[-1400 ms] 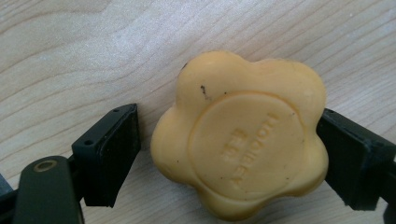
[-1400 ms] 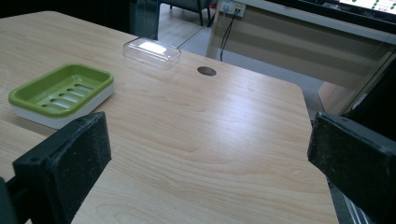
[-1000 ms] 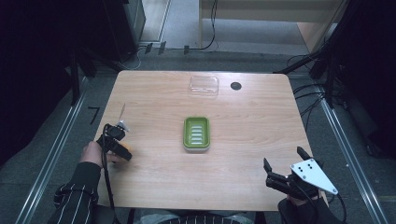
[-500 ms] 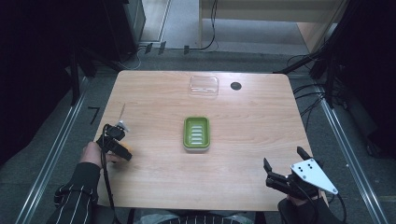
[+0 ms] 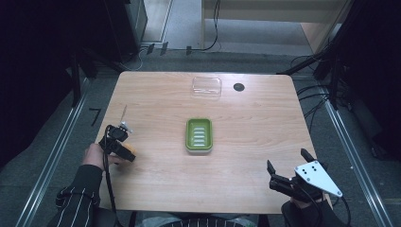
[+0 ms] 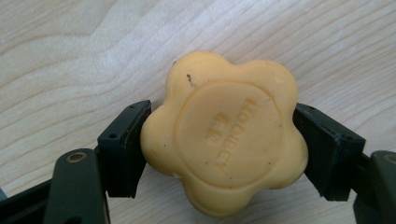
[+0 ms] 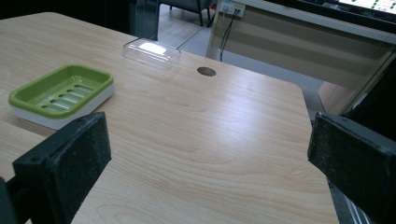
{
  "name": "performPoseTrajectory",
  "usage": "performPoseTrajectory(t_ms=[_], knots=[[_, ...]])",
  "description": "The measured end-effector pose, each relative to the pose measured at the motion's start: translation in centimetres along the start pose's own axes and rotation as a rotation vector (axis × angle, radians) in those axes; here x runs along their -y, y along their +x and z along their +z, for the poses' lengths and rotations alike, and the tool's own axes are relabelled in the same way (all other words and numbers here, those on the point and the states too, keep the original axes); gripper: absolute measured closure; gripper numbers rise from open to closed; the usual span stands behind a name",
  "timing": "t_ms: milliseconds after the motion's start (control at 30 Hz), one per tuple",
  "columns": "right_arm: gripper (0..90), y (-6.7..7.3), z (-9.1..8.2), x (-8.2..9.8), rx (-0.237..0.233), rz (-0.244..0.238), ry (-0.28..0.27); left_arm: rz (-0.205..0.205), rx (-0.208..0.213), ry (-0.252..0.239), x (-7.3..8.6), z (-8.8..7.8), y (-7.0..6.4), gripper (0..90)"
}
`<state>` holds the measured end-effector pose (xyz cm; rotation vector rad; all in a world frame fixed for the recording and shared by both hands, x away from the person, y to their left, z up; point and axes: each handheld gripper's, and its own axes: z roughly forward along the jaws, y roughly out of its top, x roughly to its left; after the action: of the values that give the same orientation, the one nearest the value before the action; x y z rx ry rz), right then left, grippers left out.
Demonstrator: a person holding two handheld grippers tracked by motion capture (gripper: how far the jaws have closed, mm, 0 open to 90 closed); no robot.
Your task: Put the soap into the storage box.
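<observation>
Nearest the person, at the table's near right corner, the right gripper is held low over the wood, its jaws spread wide apart with nothing between them; the grey three-cornered plate is seen on top of it. In the right gripper view bare table is seen between the two black jaws.

On the near left, the left gripper is pointed down at the tabletop, and a yellow flower-shaped soap bar is clamped between its jaws. In the left gripper view the pads are pressed against the soap's lobed sides, and raised lettering is seen on its round top face, too faint to be read. In the high view the soap is seen close to the table's left edge, well apart from everything else.

At the middle of the table a green soap dish on a white base is placed, with slots in its floor. Farther back, near the far edge, a clear plastic lid is laid flat, and just beside it a round dark cable hole is set in the wood.
</observation>
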<state>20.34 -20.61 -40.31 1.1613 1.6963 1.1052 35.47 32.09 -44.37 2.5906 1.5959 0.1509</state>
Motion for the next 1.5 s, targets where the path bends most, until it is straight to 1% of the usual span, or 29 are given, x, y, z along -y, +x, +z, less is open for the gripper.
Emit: performPoseTrajectory(t_ms=[33, 67, 167, 200, 300, 400, 433, 500, 533, 633, 767, 800, 867, 900, 933, 1000, 1033, 1100, 1200, 1233, 1267, 1300, 1400, 1433, 1500], knots=[[0.0, 0.0, 0.0, 0.0, 0.000, 0.001, -0.001, 0.002, 0.004, -0.001, 0.0, -0.1, 0.0, 26.0], [0.0, 0.0, 0.0, 0.0, 0.000, 0.001, -0.001, -0.003, 0.008, -0.018, 0.0, -0.2, -0.1, 26.0], [0.0, 0.0, 0.0, 0.0, 0.000, 0.000, 0.000, 0.007, 0.000, -0.024, -0.1, -0.3, -0.2, 26.1], [0.0, 0.0, 0.0, 0.0, 0.000, -0.001, 0.000, 0.009, 0.006, -0.021, -0.1, -0.3, -0.3, 26.1], [0.0, 0.0, 0.0, 0.0, 0.000, 0.000, 0.000, 0.013, 0.004, -0.025, -0.2, -0.4, -0.4, 26.1], [0.0, 0.0, 0.0, 0.0, 0.000, 0.003, 0.005, 0.006, 0.015, -0.056, -0.3, -0.6, -0.5, 26.1], [0.0, 0.0, 0.0, 0.0, 0.000, 0.003, 0.005, 0.011, 0.012, -0.059, -0.4, -0.7, -0.5, 26.1], [0.0, 0.0, 0.0, 0.0, -0.001, 0.001, 0.004, 0.016, 0.020, -0.071, -0.5, -0.9, -0.7, 26.1], [0.0, 0.0, 0.0, 0.0, -0.001, 0.002, 0.003, 0.020, 0.015, -0.072, -0.6, -0.9, -0.9, 26.1], [0.0, 0.0, 0.0, 0.0, 0.000, 0.002, 0.004, 0.024, 0.021, -0.085, -0.7, -1.1, -1.1, 26.1], [0.0, 0.0, 0.0, 0.0, 0.004, -0.001, 0.004, 0.027, 0.024, -0.115, -0.9, -1.2, -1.4, 26.1], [0.0, 0.0, 0.0, 0.0, 0.004, -0.001, 0.004, 0.035, 0.028, -0.112, -1.0, -1.3, -1.5, 26.1], [0.0, 0.0, -0.1, 0.0, 0.006, 0.002, 0.005, 0.036, 0.033, -0.114, -1.1, -1.3, -1.7, 26.1], [0.0, 0.0, -0.1, 0.1, 0.007, 0.003, 0.006, 0.041, 0.028, -0.124, -1.2, -1.3, -1.7, 26.2], [0.0, 0.0, -0.1, 0.1, 0.007, 0.003, 0.006, 0.045, 0.032, -0.117, -1.3, -1.4, -1.8, 26.2], [0.0, 0.0, -0.2, 0.1, 0.009, 0.001, 0.008, 0.048, 0.031, -0.122, -1.4, -1.4, -1.9, 26.2], [0.0, -0.1, -0.2, 0.1, 0.010, 0.000, 0.006, 0.058, 0.028, -0.120, -1.5, -1.4, -2.0, 26.2], [0.0, -0.1, -0.3, 0.1, 0.013, 0.005, 0.010, 0.053, 0.029, -0.129, -1.7, -1.4, -2.2, 26.2], [0.0, -0.2, -0.4, 0.2, 0.019, 0.003, 0.010, 0.077, 0.019, -0.133, -2.0, -1.5, -2.5, 26.2], [0.0, -0.2, -0.5, 0.2, 0.021, 0.003, 0.011, 0.070, 0.024, -0.140, -2.1, -1.5, -2.6, 26.2], [0.0, -0.2, -0.5, 0.3, 0.021, 0.002, 0.011, 0.082, 0.028, -0.136, -2.3, -1.6, -2.7, 26.2], [0.0, -0.2, -0.6, 0.3, 0.026, 0.007, 0.010, 0.080, 0.024, -0.145, -2.4, -1.6, -2.8, 26.2], [0.0, -0.3, -0.8, 0.4, 0.033, 0.008, 0.014, 0.091, 0.030, -0.156, -2.8, -1.8, -3.1, 26.2], [0.0, -0.4, -0.9, 0.4, 0.036, 0.010, 0.013, 0.100, 0.030, -0.156, -2.9, -1.9, -3.2, 26.2], [0.0, -0.5, -1.1, 0.5, 0.041, 0.010, 0.015, 0.106, 0.033, -0.159, -3.2, -2.0, -3.4, 26.2]])
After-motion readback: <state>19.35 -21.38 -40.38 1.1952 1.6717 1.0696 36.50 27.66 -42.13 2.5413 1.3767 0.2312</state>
